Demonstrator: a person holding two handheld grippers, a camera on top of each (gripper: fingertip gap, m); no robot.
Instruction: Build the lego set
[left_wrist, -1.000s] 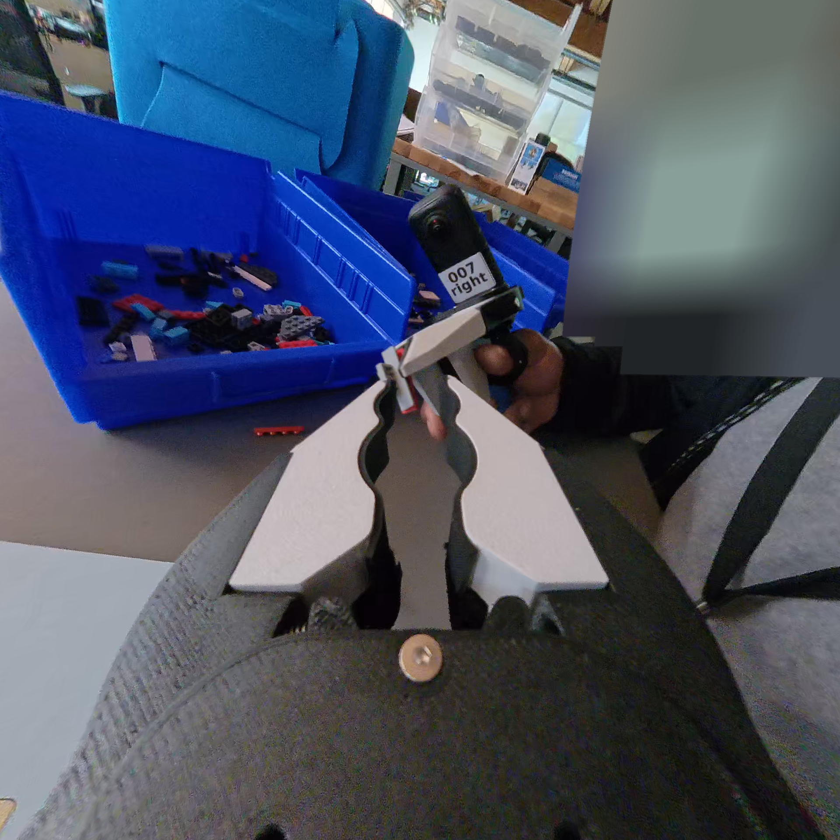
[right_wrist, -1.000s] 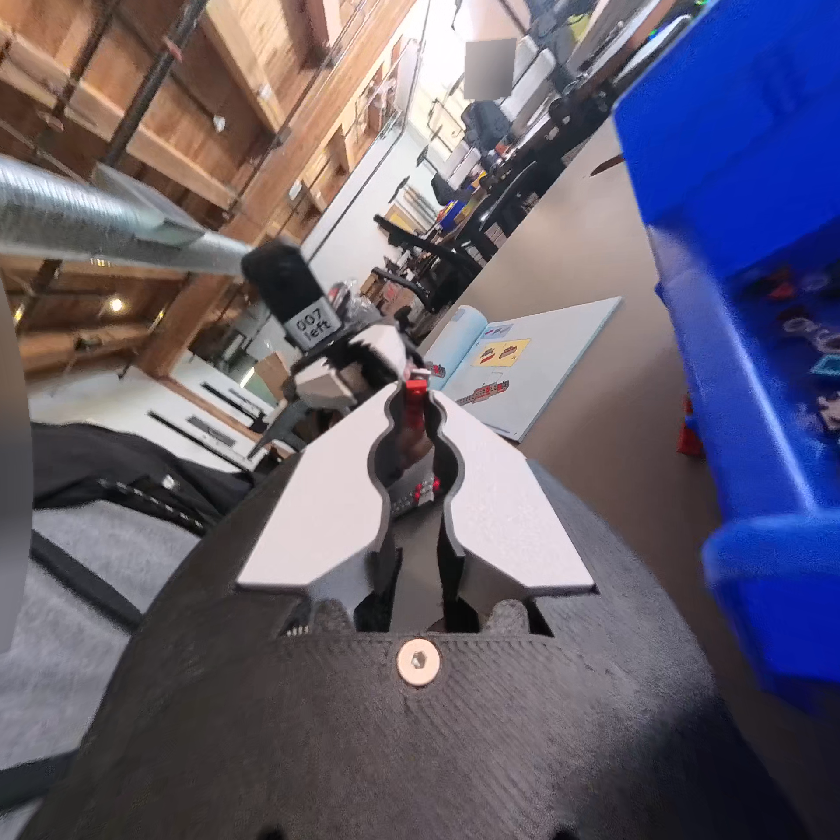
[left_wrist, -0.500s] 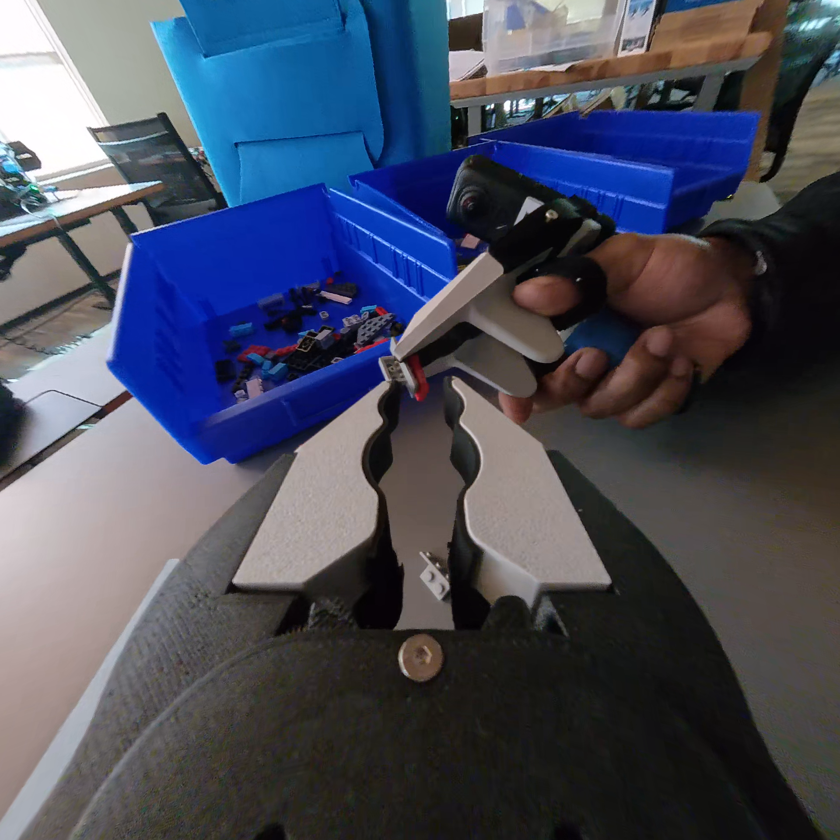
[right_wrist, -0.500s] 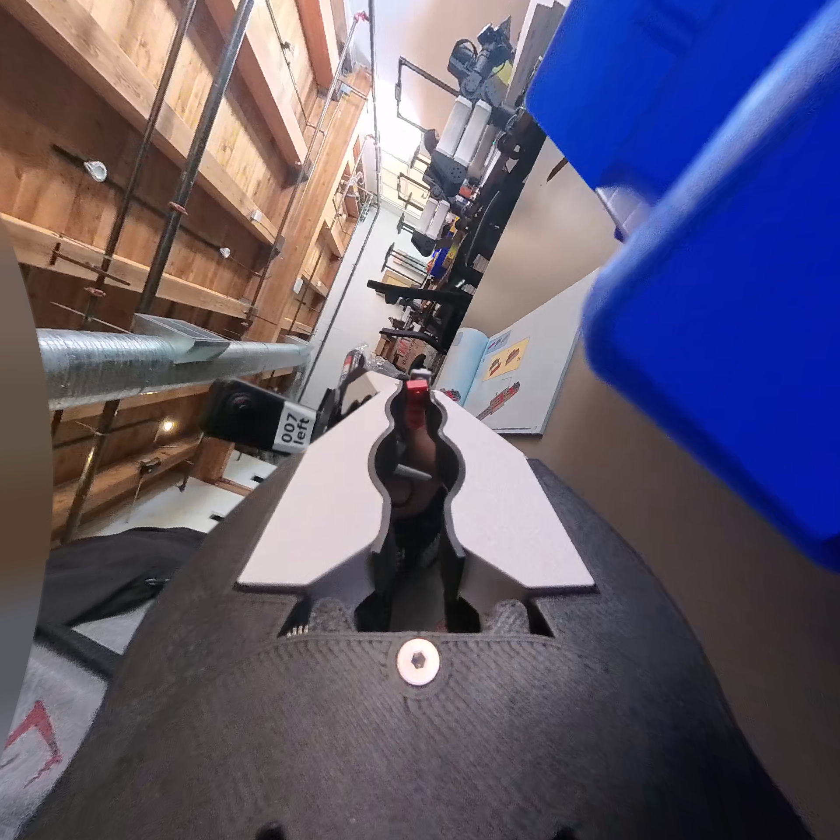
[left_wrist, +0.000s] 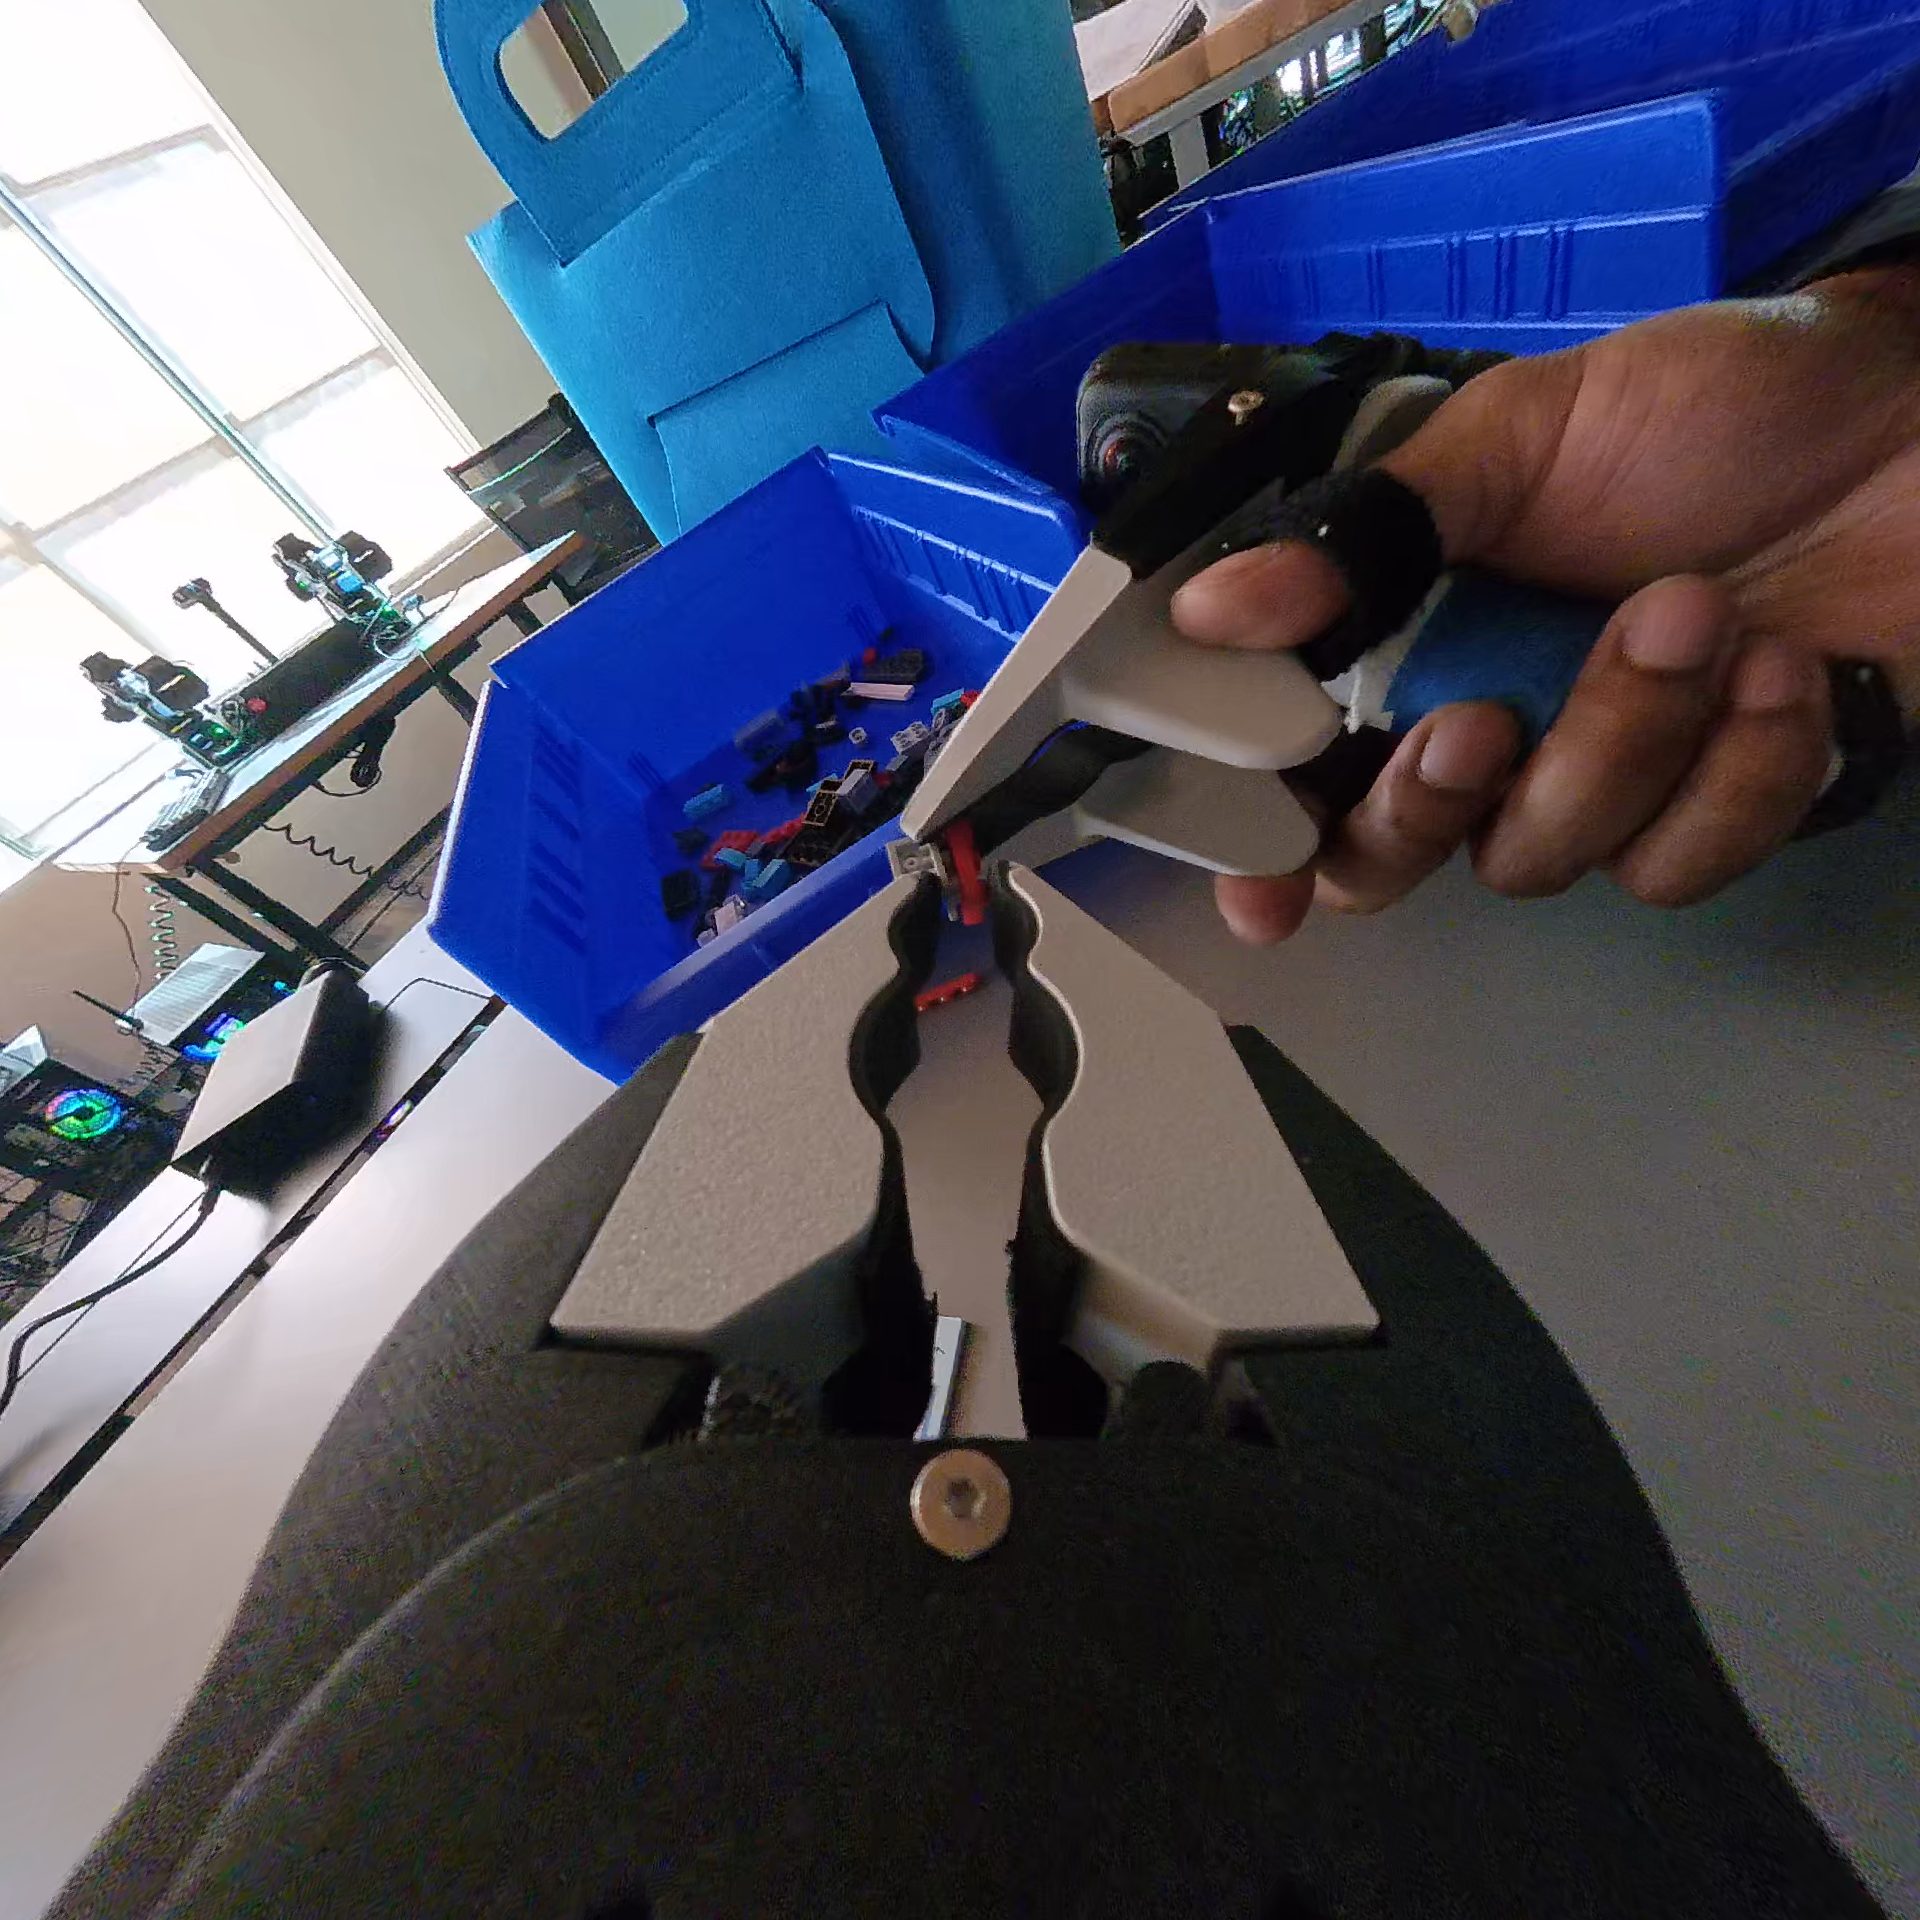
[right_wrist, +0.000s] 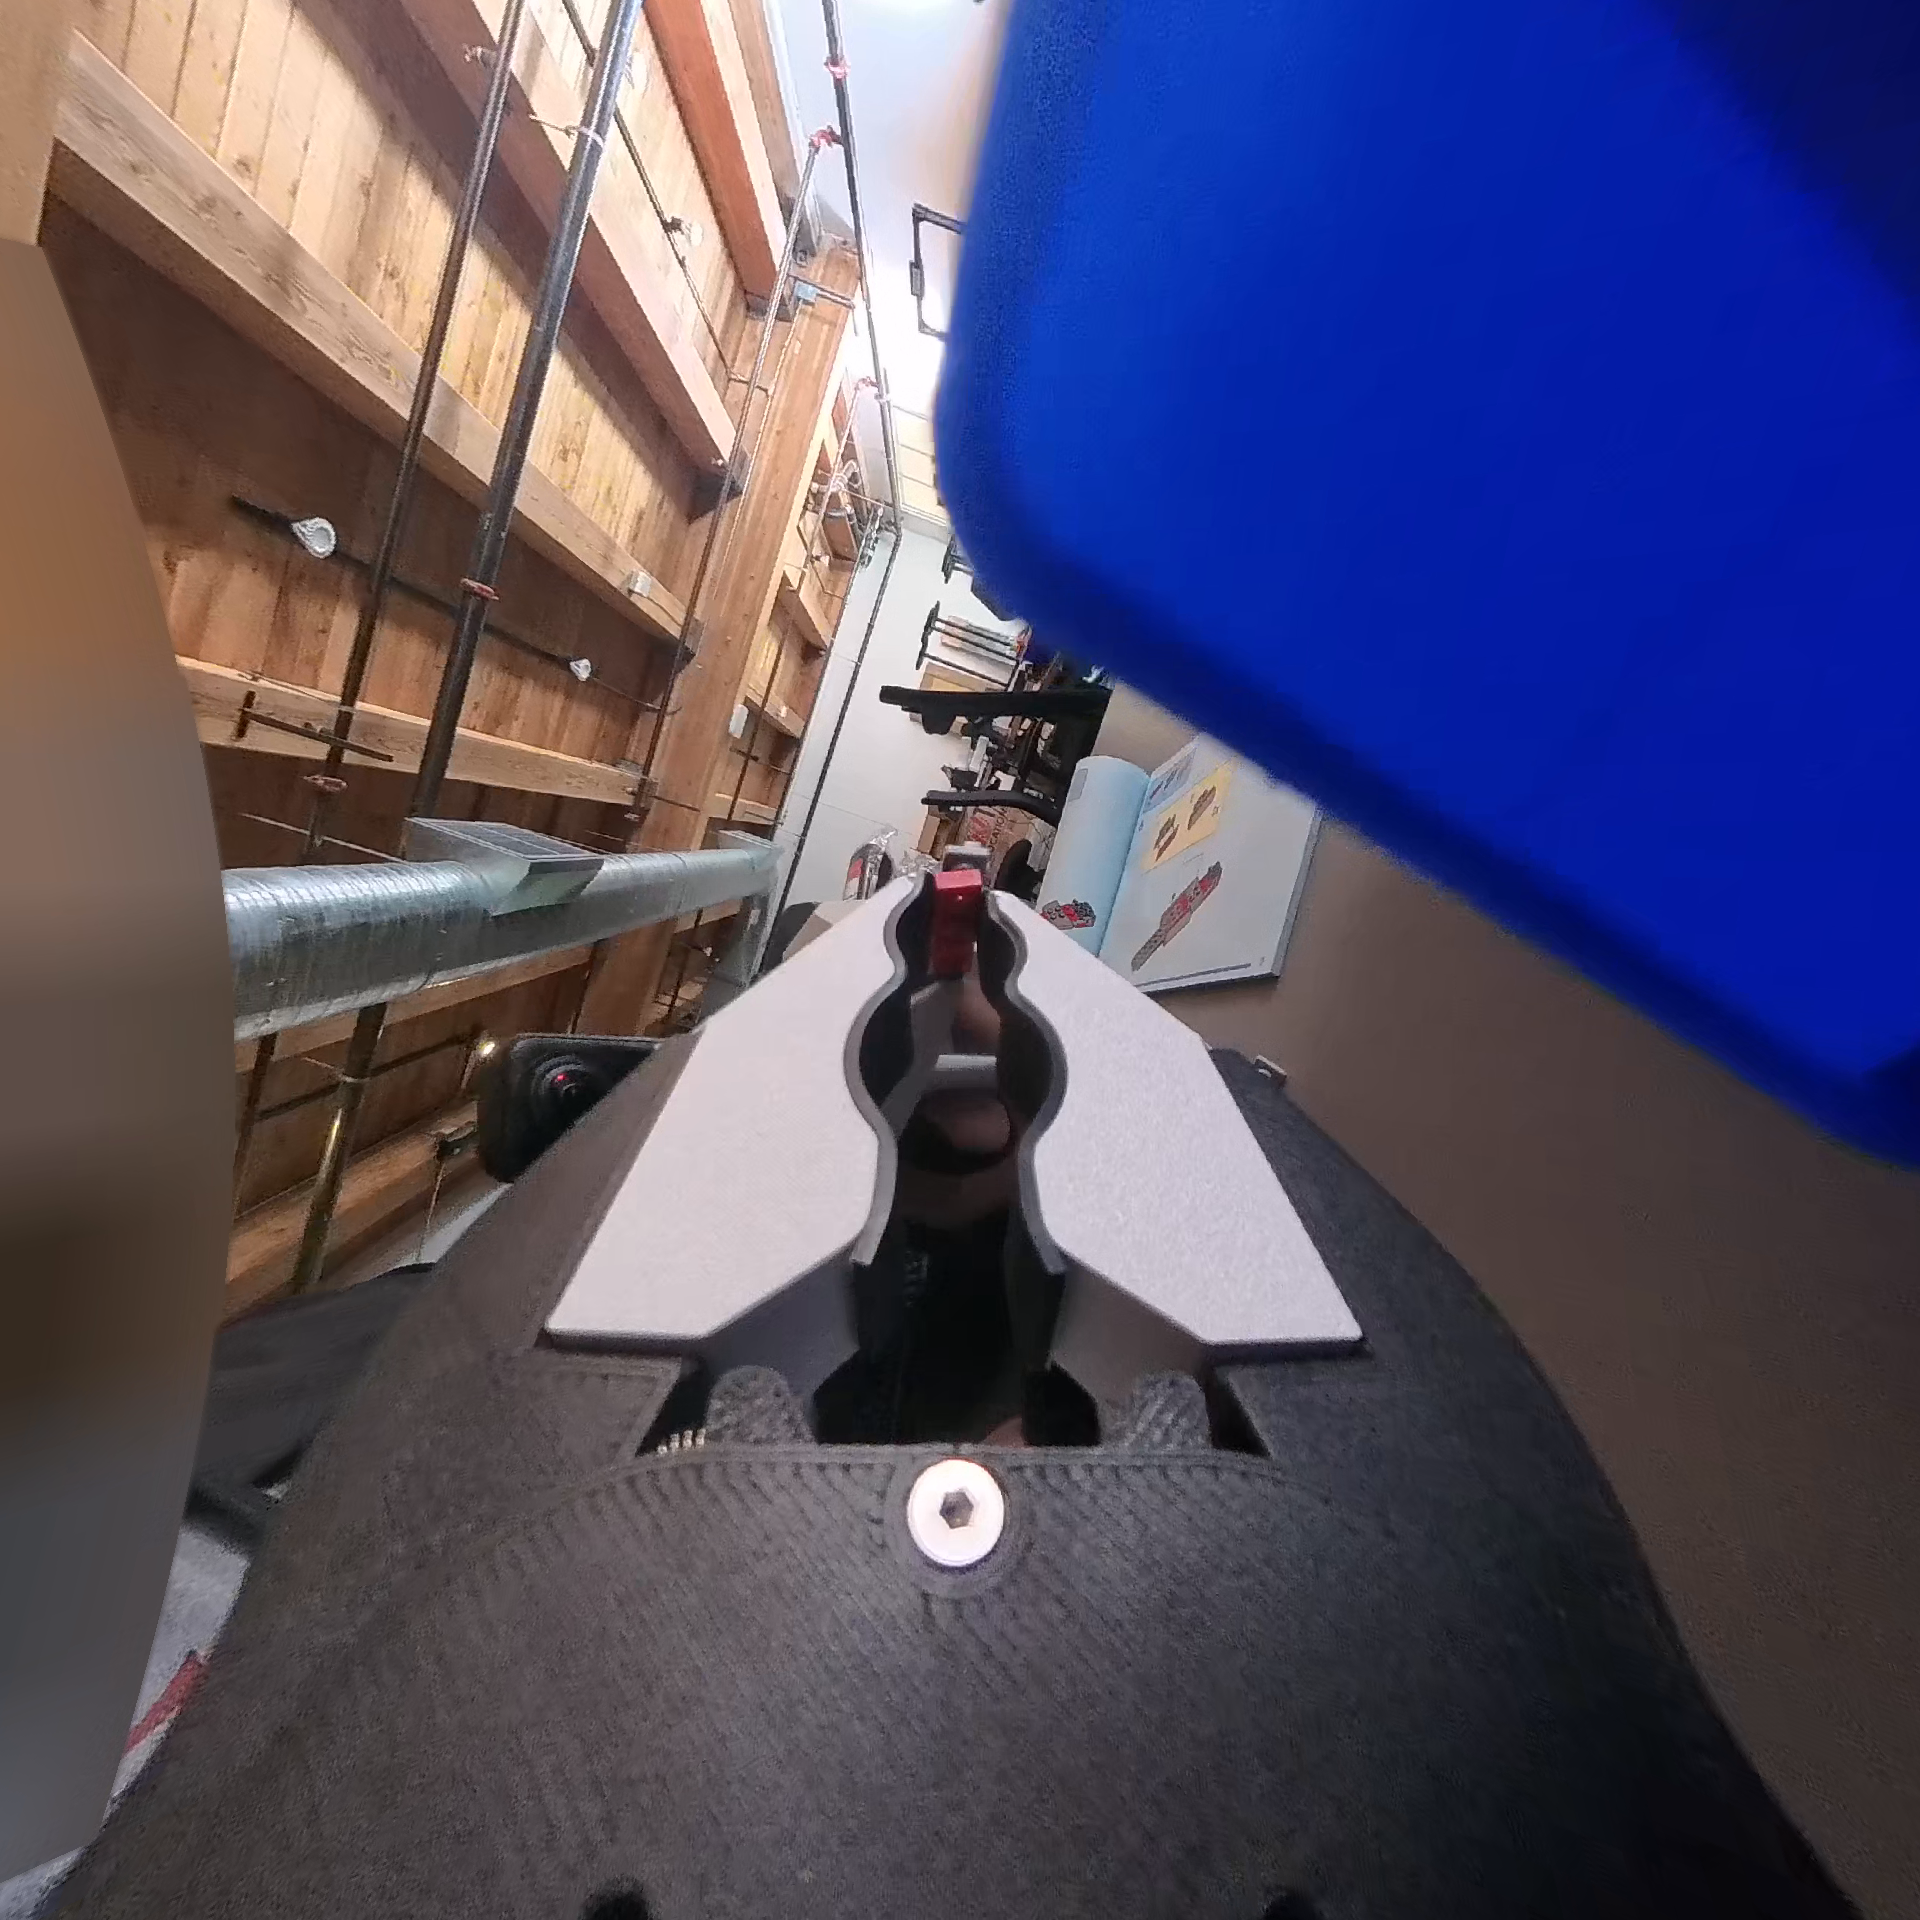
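My right gripper (right_wrist: 954, 896) is shut on a small red piece (right_wrist: 953, 925) with a grey piece (right_wrist: 966, 854) at its far end. In the left wrist view a hand holds the right gripper (left_wrist: 940, 836) as it comes in from the right, with the red piece (left_wrist: 968, 873) and grey piece (left_wrist: 914, 857) at its tips. My left gripper (left_wrist: 961, 883) is narrowly open. Its tips stand on either side of the red piece's lower end. I cannot tell if they touch it.
A blue bin (left_wrist: 540, 831) with several loose bricks stands just beyond the grippers, with more blue bins (left_wrist: 1455, 239) behind. A loose red plate (left_wrist: 948, 992) lies on the grey table (left_wrist: 1507, 1143). An open instruction booklet (right_wrist: 1195, 883) lies farther off. A blue bin wall (right_wrist: 1455, 520) is close on the right. My left and right fingertips are right by each other. The loose red plate (left_wrist: 948, 992) sits 10 centimetres or so from the ends of my right fingers.
My left gripper's fingers have narrowed. The right gripper has brought the red and grey piece down between the left tips. Both views have swung round.
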